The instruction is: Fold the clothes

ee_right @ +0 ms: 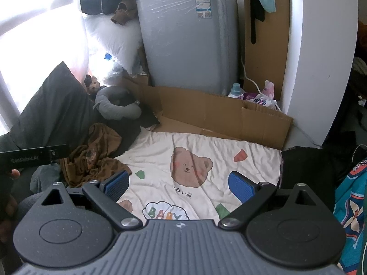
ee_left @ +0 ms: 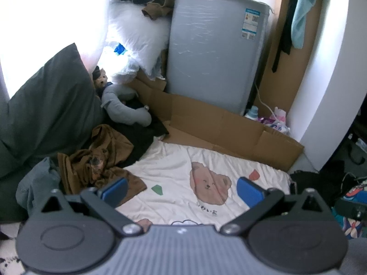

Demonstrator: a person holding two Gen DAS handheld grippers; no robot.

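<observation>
The sheet (ee_left: 174, 174) is soft matt cotton-like cloth, cream, faintly creased, with a flat printed bear (ee_left: 209, 183). The brown garment (ee_left: 101, 160) beside it is limp matt fabric, heavily crumpled. The cardboard (ee_left: 218, 123) is plain brown corrugated board, dull and creased at its folds. The grey washer (ee_left: 213, 52) looks like smooth plastic under glossy, wrinkled film. The dark pillow (ee_left: 45, 110) is matt woven cloth. The left gripper (ee_left: 182, 191) has matt black plastic arms, bright metal pivot screws, a ribbed grey body and finely textured blue pads (ee_left: 248, 192), as has the right gripper (ee_right: 179, 184).
</observation>
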